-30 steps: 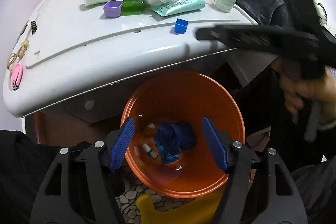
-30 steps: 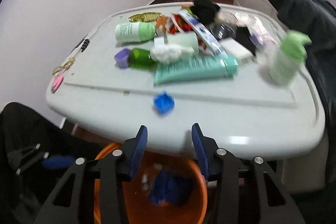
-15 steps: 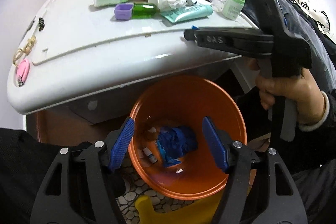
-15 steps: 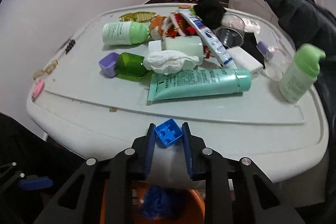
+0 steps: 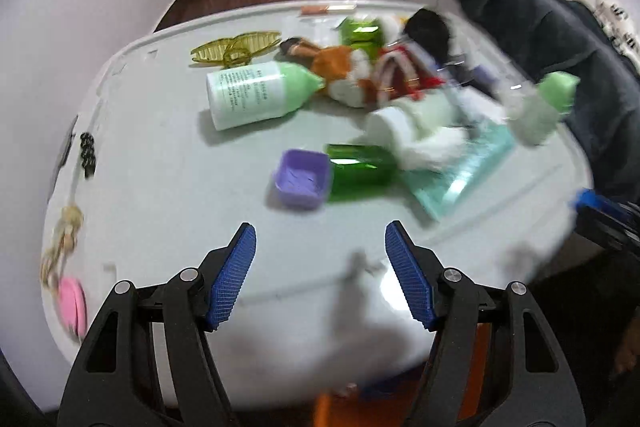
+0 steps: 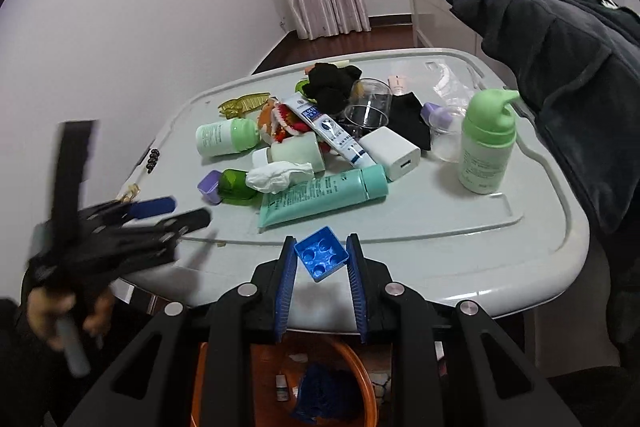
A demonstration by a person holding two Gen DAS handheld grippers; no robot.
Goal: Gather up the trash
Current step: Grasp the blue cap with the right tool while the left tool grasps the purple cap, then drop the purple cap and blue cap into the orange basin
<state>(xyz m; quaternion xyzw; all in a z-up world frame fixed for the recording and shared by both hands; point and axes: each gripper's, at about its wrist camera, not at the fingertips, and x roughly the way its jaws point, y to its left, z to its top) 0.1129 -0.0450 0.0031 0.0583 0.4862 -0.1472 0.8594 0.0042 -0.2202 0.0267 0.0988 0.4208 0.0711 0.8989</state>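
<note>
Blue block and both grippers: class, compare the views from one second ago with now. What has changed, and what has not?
The right gripper closed its jaws on the blue block at the table edge and lifted it. The left gripper, jaws open and empty throughout, swung up from the orange bin to face the tabletop. The bottles, tissue and tube stayed put.

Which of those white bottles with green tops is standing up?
The pump bottle at the table's right side, beside the dark jacket, stands upright. The other green-capped bottle, on the left near the yellow hair clip, lies on its side.
</note>
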